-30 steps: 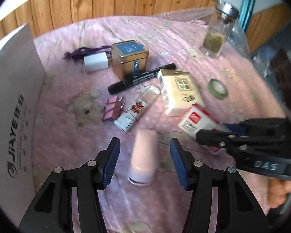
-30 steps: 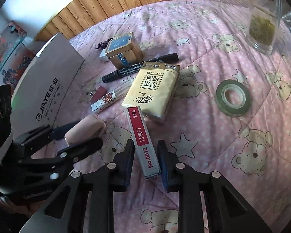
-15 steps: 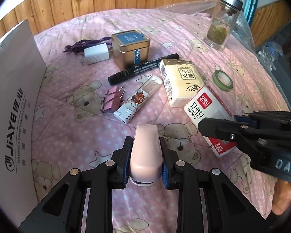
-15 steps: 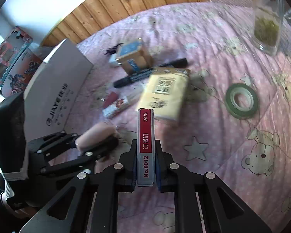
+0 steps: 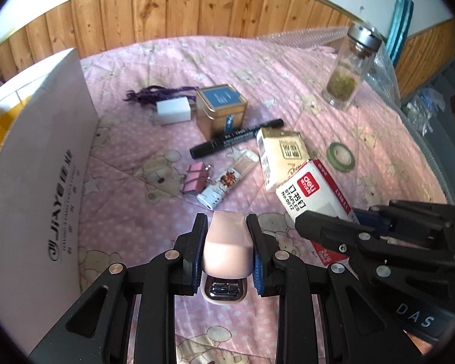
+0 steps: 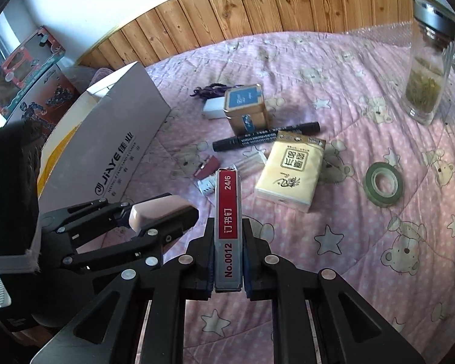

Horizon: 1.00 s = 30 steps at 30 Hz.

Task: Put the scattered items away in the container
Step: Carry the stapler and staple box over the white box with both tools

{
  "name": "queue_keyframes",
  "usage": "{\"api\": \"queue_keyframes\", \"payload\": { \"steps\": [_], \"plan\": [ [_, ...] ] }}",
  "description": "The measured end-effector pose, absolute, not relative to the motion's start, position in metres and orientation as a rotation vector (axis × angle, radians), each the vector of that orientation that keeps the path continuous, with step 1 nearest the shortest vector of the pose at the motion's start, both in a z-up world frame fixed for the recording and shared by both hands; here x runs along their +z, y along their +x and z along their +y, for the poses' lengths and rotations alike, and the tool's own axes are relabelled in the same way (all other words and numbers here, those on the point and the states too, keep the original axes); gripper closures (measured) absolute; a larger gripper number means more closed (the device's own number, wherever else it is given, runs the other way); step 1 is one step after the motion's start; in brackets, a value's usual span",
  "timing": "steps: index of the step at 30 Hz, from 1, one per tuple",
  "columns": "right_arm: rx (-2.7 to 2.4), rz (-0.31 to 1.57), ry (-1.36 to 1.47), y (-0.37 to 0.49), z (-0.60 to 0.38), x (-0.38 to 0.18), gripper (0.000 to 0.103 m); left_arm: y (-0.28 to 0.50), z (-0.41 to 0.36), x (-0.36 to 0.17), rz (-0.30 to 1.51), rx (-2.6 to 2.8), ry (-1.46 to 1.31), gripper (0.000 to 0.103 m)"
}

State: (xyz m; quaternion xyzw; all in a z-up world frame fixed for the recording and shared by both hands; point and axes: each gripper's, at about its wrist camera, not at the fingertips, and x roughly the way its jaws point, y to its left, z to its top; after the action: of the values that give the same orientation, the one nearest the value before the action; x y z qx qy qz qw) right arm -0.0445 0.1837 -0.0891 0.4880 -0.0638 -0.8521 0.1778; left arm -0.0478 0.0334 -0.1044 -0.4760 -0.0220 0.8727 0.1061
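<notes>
Your left gripper [image 5: 227, 248] is clamped on the pink stapler [image 5: 226, 244], held clear of the bedding. Your right gripper [image 6: 227, 254] is clamped on the red-and-white staples box [image 6: 227, 227], also lifted, just right of the stapler.

The white JiAYE container box [image 5: 39, 163] stands at the left edge, well apart from both loads, with nothing between.

Still on the surface: a black marker [image 5: 236, 138] touching a gold tin with a blue lid [image 5: 221, 110]; a white charger [image 5: 173, 110] beside purple cord [image 5: 157, 92]; a tissue pack [image 5: 283, 154]; a pink binder clip [image 5: 194, 179] beside a printed tube [image 5: 227, 180]; 1 green tape roll [image 5: 340, 155]; and a glass jar with a metal lid [image 5: 348, 69], upright, far right.

The surface is a pink quilt with bear-and-star print [image 6: 364, 242]. Wooden wall panelling [image 5: 173, 27] runs behind it; toy boxes [image 6: 24, 72] sit beyond the container.
</notes>
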Motion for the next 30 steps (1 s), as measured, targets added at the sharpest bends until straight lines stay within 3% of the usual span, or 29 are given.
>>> {"api": "queue_keyframes", "payload": {
  "steps": [30],
  "plan": [
    [-2.523,-0.048,1.219,-0.023,0.152,-0.042,0.088,-0.027,0.001,-0.049,-0.199,2.681,-1.275,0.076]
  ]
}}
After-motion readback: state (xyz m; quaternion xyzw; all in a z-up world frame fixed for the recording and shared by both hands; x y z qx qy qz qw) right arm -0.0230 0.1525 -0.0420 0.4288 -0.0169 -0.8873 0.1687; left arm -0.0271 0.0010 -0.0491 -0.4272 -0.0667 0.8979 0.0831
